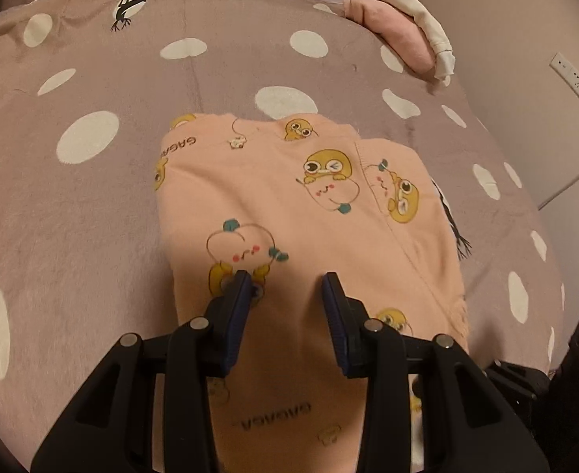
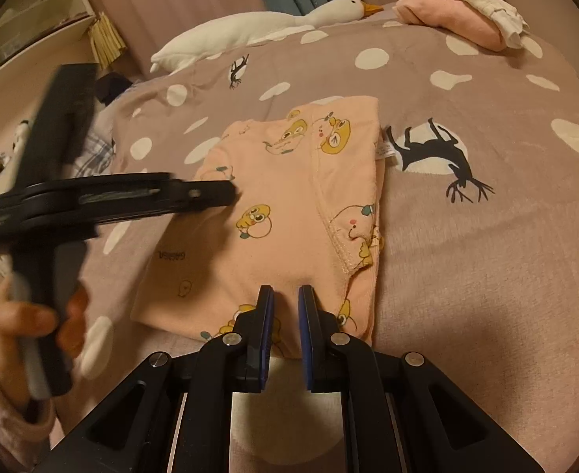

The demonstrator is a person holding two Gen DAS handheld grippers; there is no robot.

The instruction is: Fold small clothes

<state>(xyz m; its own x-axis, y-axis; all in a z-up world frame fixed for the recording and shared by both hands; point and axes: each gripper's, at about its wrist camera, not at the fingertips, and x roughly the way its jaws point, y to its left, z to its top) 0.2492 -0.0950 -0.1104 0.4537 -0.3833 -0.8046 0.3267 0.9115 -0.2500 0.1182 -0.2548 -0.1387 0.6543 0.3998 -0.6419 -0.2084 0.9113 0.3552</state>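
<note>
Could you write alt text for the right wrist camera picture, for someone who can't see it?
A folded peach garment printed with yellow cartoon ducks lies on a polka-dot bedspread, the right gripper poised at its near edge. The hand-held left gripper reaches in from the left; a plush goose lies behind.

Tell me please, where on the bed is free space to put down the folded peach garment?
Bare bedspread lies right of the peach garment, and between it and the folded pile. The far edge is crowded by the pile and the goose toy.
</note>
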